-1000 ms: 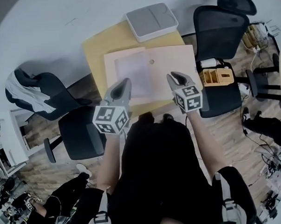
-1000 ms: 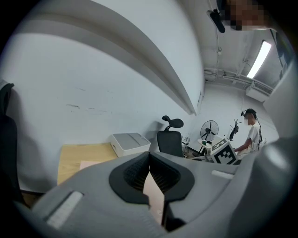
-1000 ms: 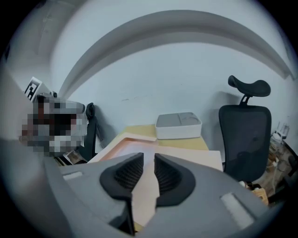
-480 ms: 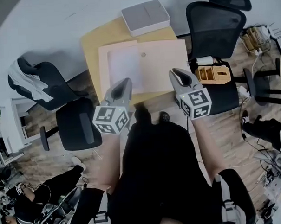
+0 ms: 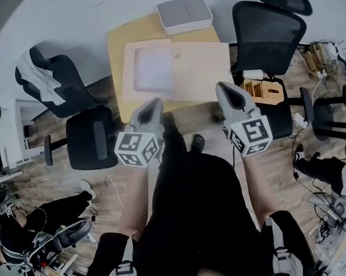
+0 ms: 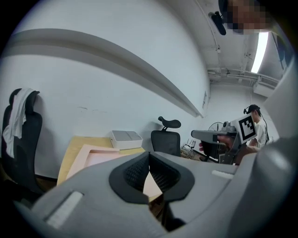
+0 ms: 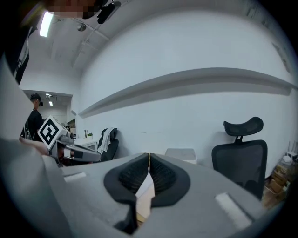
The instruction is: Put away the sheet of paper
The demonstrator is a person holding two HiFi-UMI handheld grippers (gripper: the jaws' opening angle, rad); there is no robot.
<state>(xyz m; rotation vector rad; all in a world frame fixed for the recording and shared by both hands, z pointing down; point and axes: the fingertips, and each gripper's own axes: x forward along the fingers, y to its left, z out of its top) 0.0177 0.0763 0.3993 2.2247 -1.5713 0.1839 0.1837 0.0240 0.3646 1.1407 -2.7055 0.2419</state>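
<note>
An open pink folder (image 5: 201,62) lies on the yellow table (image 5: 116,45), and the white sheet of paper (image 5: 153,67) rests flat on its left half. Both grippers hover just short of the table's near edge, clear of the folder. My left gripper (image 5: 154,104) is shut with nothing in it, pointing at the folder (image 6: 100,155). My right gripper (image 5: 223,88) is also shut and holds nothing. In the left gripper view the jaws (image 6: 149,158) meet; the right gripper view shows the same (image 7: 149,160).
A grey flat box (image 5: 185,15) sits at the table's far edge by the wall. Black office chairs stand left (image 5: 50,77), near left (image 5: 93,145) and right (image 5: 268,30). A wooden organiser (image 5: 264,92) rests on a seat at the right. Cables lie on the floor.
Both grippers have drawn back from above the folder's near edge to just off the table. The right one dropped lower and to the right. Sheet and folder lie unmoved.
</note>
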